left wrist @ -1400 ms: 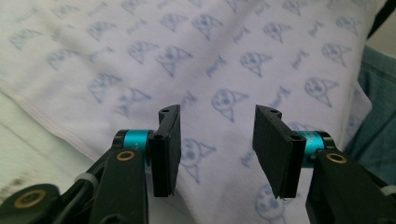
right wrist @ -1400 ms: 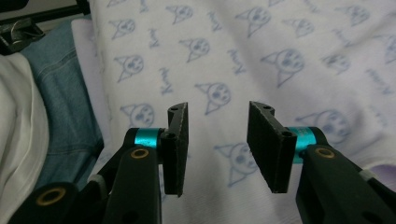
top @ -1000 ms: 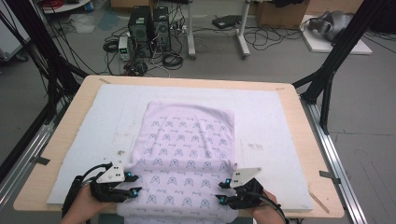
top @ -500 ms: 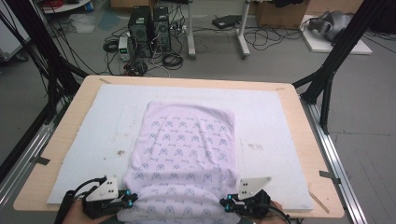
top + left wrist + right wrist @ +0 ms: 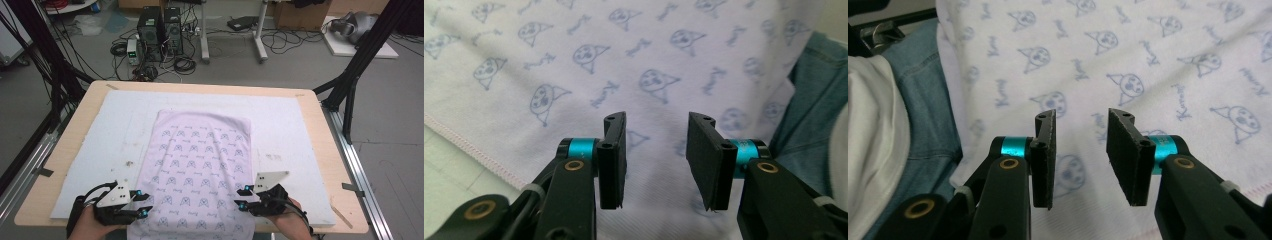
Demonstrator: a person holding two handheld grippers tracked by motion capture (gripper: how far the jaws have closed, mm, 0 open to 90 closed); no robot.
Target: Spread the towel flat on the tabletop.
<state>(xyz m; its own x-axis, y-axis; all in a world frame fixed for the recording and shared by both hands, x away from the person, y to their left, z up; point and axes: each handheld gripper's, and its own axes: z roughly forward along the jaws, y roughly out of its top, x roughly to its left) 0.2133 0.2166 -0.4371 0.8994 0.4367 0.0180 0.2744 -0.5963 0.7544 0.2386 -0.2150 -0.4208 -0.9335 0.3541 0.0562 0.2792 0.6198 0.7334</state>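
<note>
A pale lilac cloth (image 5: 200,165) printed with small blue faces lies flat on the white mat, its near end hanging over the table's front edge. My left gripper (image 5: 145,206) hovers at the cloth's near-left edge and my right gripper (image 5: 240,197) at its near-right edge. The left gripper view has the left gripper (image 5: 656,150) with its jaws apart over the cloth (image 5: 624,60), its stitched hem at lower left. The right gripper (image 5: 1080,150) likewise stands open above the cloth (image 5: 1148,60). Both pairs of jaws have just been opening, with nothing between them.
The white mat (image 5: 100,135) covers most of the wooden table (image 5: 320,130). The person's blue jeans (image 5: 819,100) show past the cloth's hanging end, also as jeans (image 5: 923,100) beside a white garment (image 5: 873,140). Black frame legs and cables stand beyond the table.
Half a second ago both grippers were lower at the cloth's front end with jaws shut. They have since lifted and moved slightly forward, and their jaws now stand apart.
</note>
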